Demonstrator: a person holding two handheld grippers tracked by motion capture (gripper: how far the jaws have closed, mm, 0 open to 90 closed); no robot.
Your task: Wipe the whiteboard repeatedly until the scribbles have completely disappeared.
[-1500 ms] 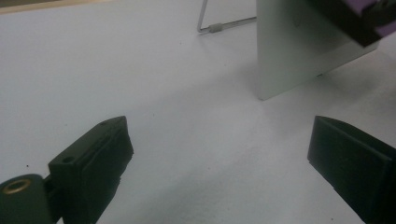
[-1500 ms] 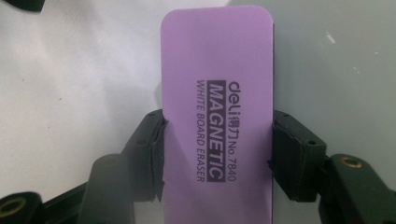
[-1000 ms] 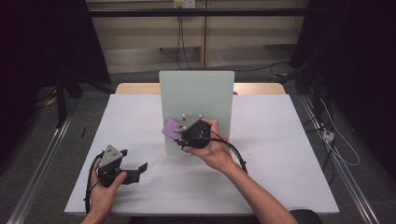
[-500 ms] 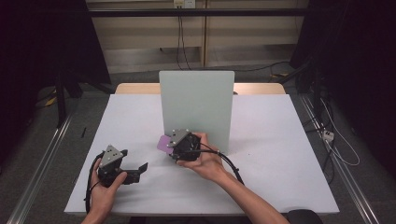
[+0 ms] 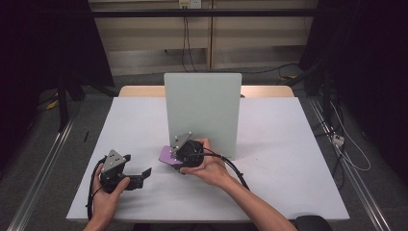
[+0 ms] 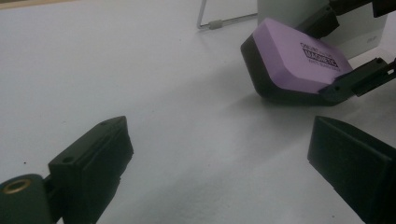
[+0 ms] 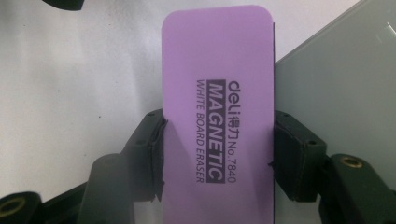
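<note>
The fingers [image 7: 149, 154] of the right gripper [image 7: 217, 158] were clamped on the long sides of a purple whiteboard eraser [image 7: 217, 93], its printed label facing the camera that rides on that gripper. Over the last second the eraser had come down from in front of the upright whiteboard [image 5: 202, 110] to just above the white tabletop [image 5: 288, 159], low and tilted, with its dark felt side angled toward the surface in the left gripper view. That suggested the wiping was finished and the eraser was about to be set down near the board's foot. It looked close to touching, though contact could not be told for certain. To the left, the left gripper [image 5: 137, 175] rested near the tabletop's front edge, its fingers [image 6: 93, 154] apart with nothing between them, well clear of the eraser.
</note>
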